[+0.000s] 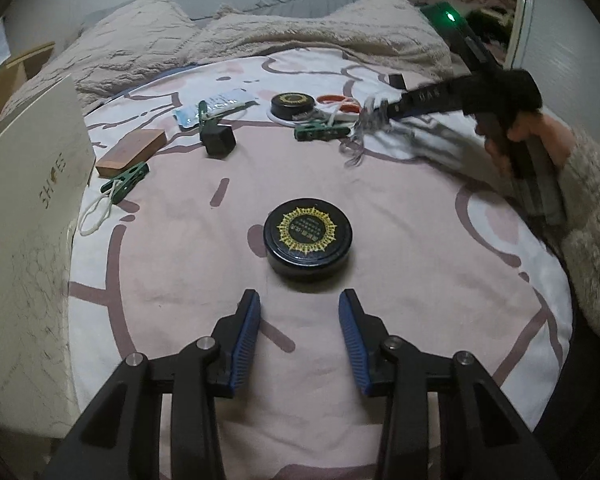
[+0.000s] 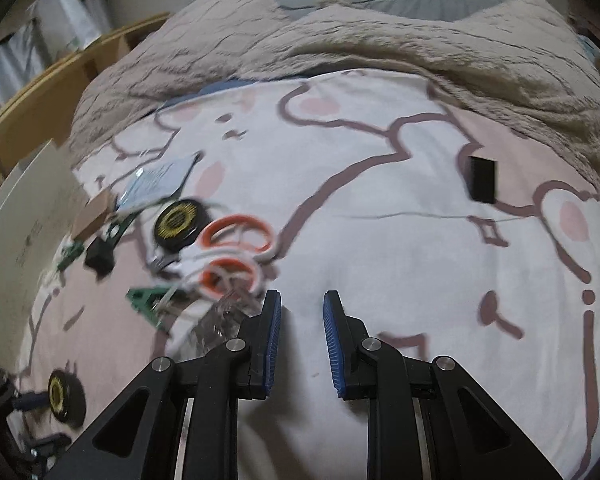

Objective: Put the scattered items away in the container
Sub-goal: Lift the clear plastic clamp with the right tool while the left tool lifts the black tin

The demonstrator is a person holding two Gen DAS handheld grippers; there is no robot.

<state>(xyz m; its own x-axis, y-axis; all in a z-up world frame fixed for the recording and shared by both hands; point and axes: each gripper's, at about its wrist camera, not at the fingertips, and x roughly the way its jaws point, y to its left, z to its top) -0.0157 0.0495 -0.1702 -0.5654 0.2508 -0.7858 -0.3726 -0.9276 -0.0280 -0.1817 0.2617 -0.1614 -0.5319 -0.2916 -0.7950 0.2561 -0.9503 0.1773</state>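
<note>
Lining up on the round tin
Left gripper [image 1: 300,304] gapes empty; tin [image 1: 309,236] at twelve o'clock. Straddle it squarely. Right gripper [image 2: 302,306] also parted, empty.

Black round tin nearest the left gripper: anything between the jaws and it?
Nothing visible. The left gripper stands open and empty just short of the black round tin, with only bare bedspread between them.

Black tongs [image 1: 300,312] with blue ribbed pads; fuzzy beige sleeve [image 1: 592,200].

"SHOES" on the white box [image 1: 40,184]
</note>
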